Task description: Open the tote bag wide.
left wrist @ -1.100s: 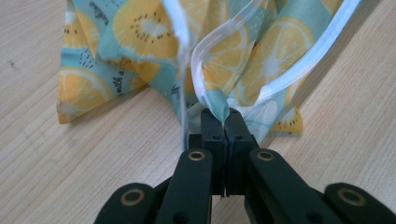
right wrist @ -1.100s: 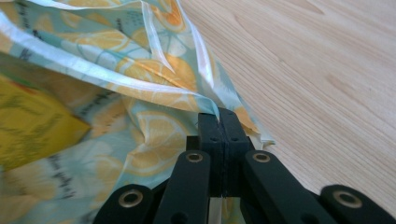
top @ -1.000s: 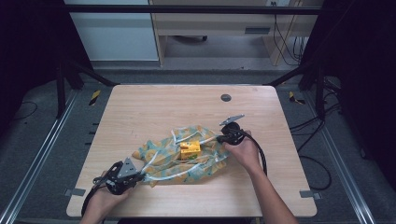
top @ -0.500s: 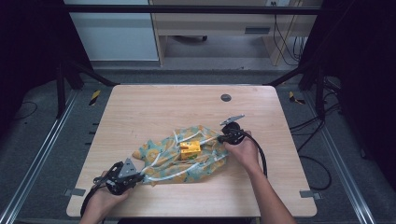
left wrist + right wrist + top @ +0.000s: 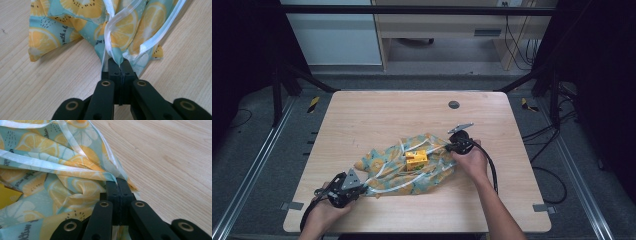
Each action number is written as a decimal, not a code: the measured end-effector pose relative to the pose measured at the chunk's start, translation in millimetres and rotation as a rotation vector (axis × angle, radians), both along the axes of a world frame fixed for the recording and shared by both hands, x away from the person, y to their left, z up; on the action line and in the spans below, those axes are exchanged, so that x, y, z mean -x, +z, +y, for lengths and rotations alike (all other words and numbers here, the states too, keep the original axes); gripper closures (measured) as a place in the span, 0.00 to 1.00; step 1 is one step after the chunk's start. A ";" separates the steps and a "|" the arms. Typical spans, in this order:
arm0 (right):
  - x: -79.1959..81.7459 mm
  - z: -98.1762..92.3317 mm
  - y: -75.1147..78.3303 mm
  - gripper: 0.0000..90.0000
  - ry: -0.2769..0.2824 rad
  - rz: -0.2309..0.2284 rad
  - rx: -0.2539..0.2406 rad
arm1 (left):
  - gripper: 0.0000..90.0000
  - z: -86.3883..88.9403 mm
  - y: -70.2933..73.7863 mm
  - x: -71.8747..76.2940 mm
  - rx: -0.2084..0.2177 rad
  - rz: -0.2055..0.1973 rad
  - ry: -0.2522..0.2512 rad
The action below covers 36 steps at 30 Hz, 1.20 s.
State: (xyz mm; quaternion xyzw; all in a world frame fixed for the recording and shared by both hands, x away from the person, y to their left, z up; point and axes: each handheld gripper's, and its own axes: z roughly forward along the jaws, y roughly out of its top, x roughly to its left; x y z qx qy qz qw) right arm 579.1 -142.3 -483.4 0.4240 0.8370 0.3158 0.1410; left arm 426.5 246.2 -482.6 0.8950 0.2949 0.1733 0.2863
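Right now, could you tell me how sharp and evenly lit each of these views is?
High view: table brightly lit, surroundings nearly black. Left gripper view: cloth fairly sharp, soft shadow beneath its edge. Right gripper view: cloth clear up close, the wood blurs toward the far corner, with mild glare on the white trim.

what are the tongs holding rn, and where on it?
Both hold the lemon-print cloth. Left tongs are shut on a white-trimmed edge at its near-left end; right tongs are shut on the trimmed edge at its far-right end.

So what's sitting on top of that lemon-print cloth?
A small yellow block rests on the lemon-print cloth, among its white ribbon edging. Whatever lies under the cloth's folds is covered.
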 end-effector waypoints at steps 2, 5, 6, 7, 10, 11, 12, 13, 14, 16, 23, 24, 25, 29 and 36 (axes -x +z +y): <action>-0.3 -0.4 -1.0 1.00 -0.003 0.000 -0.004 | 1.00 -0.7 -1.0 -1.3 0.000 0.000 0.001; 0.2 -1.1 -1.3 1.00 0.002 0.000 0.006 | 1.00 0.1 -0.8 -1.2 -0.001 0.004 0.000; 0.7 -1.0 -1.5 1.00 -0.001 0.000 0.007 | 1.00 0.4 -0.8 -1.0 0.000 0.004 -0.001; 0.9 -1.1 -1.7 1.00 -0.001 0.000 0.005 | 1.00 0.4 -1.0 -0.9 0.002 0.003 0.000; 2.0 -1.6 -2.7 1.00 -0.002 0.005 0.002 | 1.00 0.0 -1.3 -0.5 0.000 0.004 0.000; 2.2 -2.1 -3.1 1.00 0.001 0.004 0.002 | 1.00 -0.1 -1.4 -0.5 0.000 0.004 -0.001; 2.5 -2.3 -3.8 1.00 0.002 0.003 -0.001 | 1.00 -0.2 -1.7 -0.4 -0.001 0.006 -0.001; 3.1 -2.6 -4.0 1.00 0.000 0.006 0.000 | 1.00 -0.2 -1.7 -0.4 -0.001 0.006 -0.001; 3.7 -2.6 -4.6 1.00 -0.003 0.007 -0.004 | 1.00 -0.3 -2.3 -0.3 -0.003 0.009 -0.003; 4.7 -3.3 -5.4 1.00 -0.001 0.003 -0.006 | 1.00 -0.3 -2.4 -0.2 -0.003 0.010 -0.003; 8.2 -2.3 -6.6 1.00 0.019 -0.022 0.020 | 1.00 -0.3 -4.2 0.6 -0.006 0.021 -0.004; 8.2 -2.3 -6.6 1.00 0.019 -0.022 0.020 | 1.00 -0.3 -4.2 0.6 -0.006 0.021 -0.004; 8.7 -2.4 -6.7 1.00 0.025 -0.027 0.026 | 1.00 -0.2 -4.2 1.0 -0.004 0.023 -0.002; 10.3 -1.2 -6.1 1.00 0.038 -0.033 0.048 | 1.00 -0.1 -4.1 1.5 -0.004 0.021 0.004; 12.4 -3.0 -6.6 1.00 0.051 -0.043 0.054 | 1.00 -0.2 -3.8 2.3 0.000 0.017 0.011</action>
